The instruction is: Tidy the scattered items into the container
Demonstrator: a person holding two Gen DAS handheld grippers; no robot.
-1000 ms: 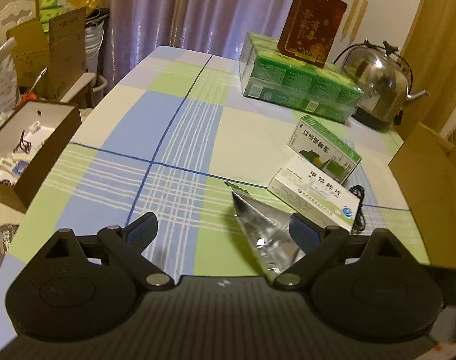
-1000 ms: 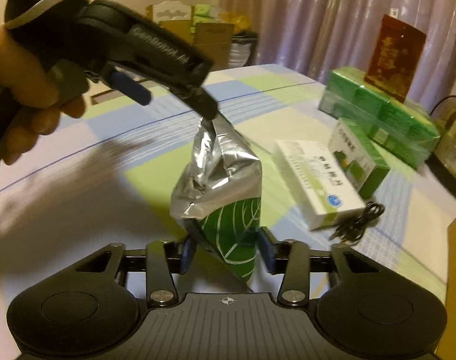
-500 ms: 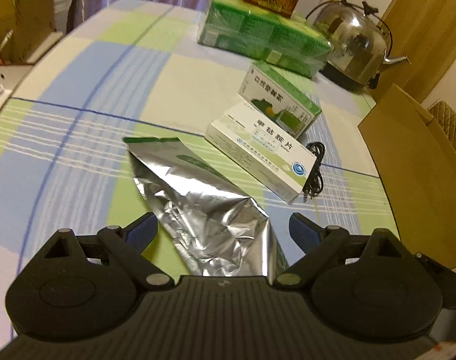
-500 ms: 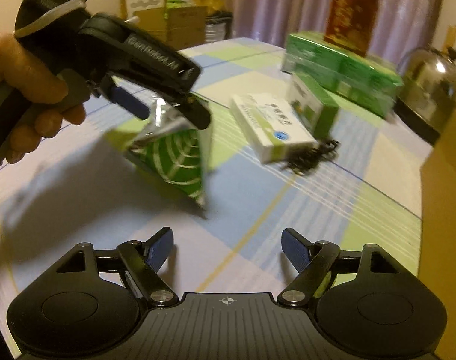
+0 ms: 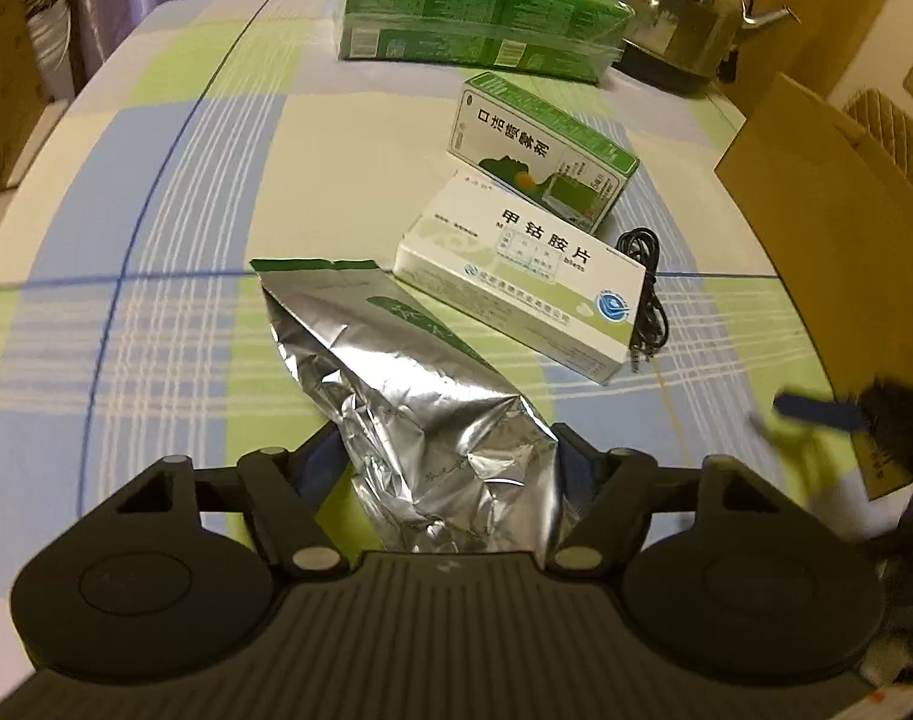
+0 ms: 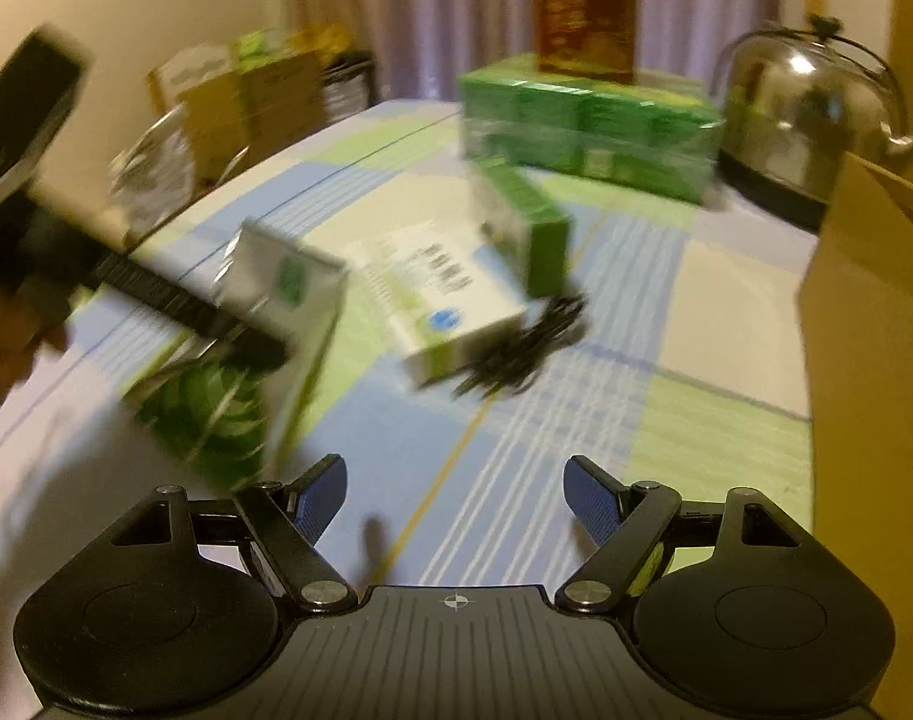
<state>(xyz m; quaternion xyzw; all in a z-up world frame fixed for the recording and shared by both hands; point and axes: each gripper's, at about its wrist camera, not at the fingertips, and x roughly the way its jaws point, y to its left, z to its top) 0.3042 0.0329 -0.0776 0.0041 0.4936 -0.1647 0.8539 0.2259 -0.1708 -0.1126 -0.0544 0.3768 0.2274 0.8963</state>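
Note:
A silver foil pouch (image 5: pixel 408 396) with a green leaf print (image 6: pixel 216 408) is clamped between the fingers of my left gripper (image 5: pixel 450 462), low over the checked tablecloth (image 5: pixel 156 228). Just beyond the pouch a white medicine box (image 5: pixel 516 294) lies on the cloth. A green medicine box (image 5: pixel 540 144) stands behind it and a coiled black cable (image 5: pixel 648 300) lies to its right. The brown cardboard container (image 5: pixel 816 210) stands at the table's right edge. My right gripper (image 6: pixel 456 495) is open and holds nothing, beside the container (image 6: pixel 876 330). The right wrist view is blurred.
A large green wrapped multipack (image 5: pixel 480 18) sits at the back of the table with a dark red box (image 6: pixel 582 6) on top. A steel kettle (image 5: pixel 672 0) stands to its right. Cardboard boxes (image 6: pixel 246 102) crowd the floor beyond the left table edge.
My right gripper let go of the foil pouch and drew back to the right. My left gripper came over the pouch and shut on it.

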